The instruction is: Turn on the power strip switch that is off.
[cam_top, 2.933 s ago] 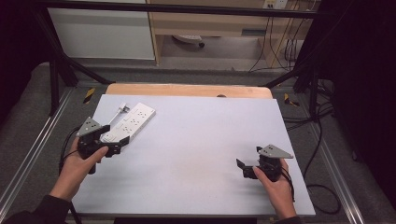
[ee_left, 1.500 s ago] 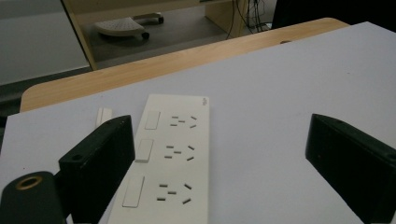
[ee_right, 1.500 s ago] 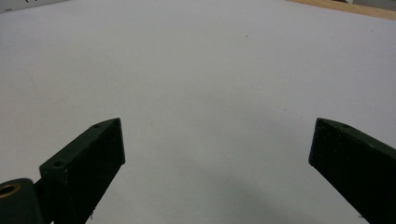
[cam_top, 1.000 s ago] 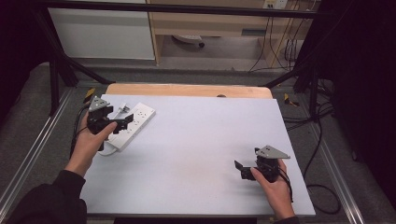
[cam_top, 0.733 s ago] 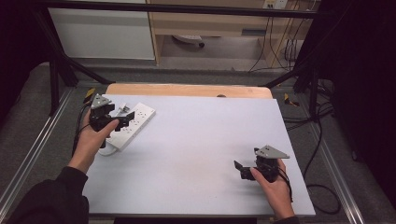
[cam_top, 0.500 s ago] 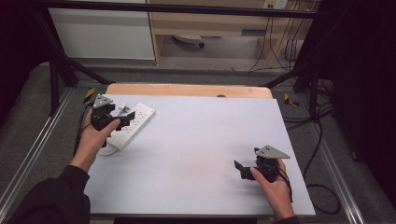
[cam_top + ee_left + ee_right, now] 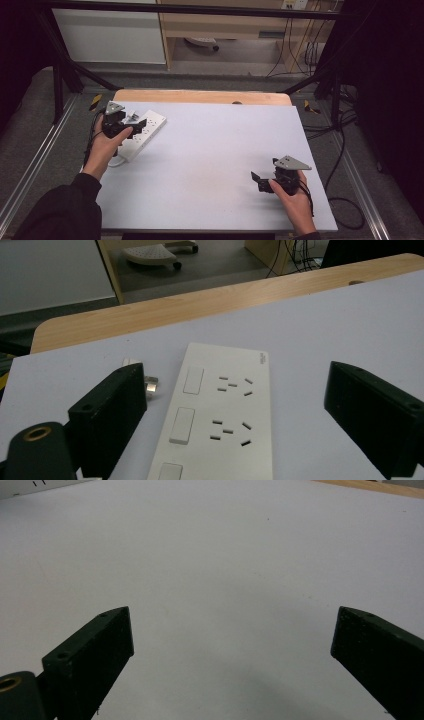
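White, flat, smooth plastic power strip (image 7: 220, 415), upper left of the high view, is straddled by the wide-open left gripper (image 7: 245, 425); right gripper (image 7: 232, 660) is held wide too.

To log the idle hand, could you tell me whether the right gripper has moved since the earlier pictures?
No. The right gripper sits at the same spot near the table's front right corner.

One power strip (image 7: 142, 132) lies on one bench (image 7: 210, 165), with one plug (image 7: 148, 384) beside it. On the strip, three switches (image 7: 193, 380) and two socket groups (image 7: 234, 384) are in view. Two tools are present: left tool (image 7: 131, 123), right tool (image 7: 257, 181).
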Tool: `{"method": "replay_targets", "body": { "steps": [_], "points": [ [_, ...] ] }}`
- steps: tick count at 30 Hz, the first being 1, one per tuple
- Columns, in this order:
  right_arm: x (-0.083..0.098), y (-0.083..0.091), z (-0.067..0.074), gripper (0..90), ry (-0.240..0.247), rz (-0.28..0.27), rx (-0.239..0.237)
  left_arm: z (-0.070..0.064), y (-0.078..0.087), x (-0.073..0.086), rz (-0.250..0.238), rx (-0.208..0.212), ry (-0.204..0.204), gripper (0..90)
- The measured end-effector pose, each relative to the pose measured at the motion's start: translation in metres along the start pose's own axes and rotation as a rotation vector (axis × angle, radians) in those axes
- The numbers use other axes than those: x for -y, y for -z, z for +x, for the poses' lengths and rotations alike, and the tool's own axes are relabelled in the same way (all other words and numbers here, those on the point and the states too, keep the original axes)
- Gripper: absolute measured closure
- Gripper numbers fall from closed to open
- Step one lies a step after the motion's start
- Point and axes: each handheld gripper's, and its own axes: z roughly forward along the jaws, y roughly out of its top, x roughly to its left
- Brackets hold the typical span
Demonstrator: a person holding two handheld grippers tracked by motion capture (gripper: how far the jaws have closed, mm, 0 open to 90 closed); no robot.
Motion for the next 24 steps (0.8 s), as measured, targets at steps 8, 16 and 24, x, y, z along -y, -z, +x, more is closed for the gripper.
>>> {"method": "replay_targets", "body": {
  "steps": [8, 16, 24],
  "points": [
    [0.000, 0.000, 0.000, 3.9, 0.001, 0.000, -0.002, 0.002, -0.007, 0.003, 0.019, -0.012, 0.003, 10.2],
    [0.000, 0.000, 0.000, 3.9, -0.001, 0.001, -0.003, 0.005, -0.009, 0.005, 0.033, -0.026, -0.010, 13.5],
    [-0.001, 0.001, 0.000, 3.9, -0.010, 0.000, -0.004, 0.006, -0.013, 0.008, 0.046, -0.034, -0.019, 27.3]
  ]
}}
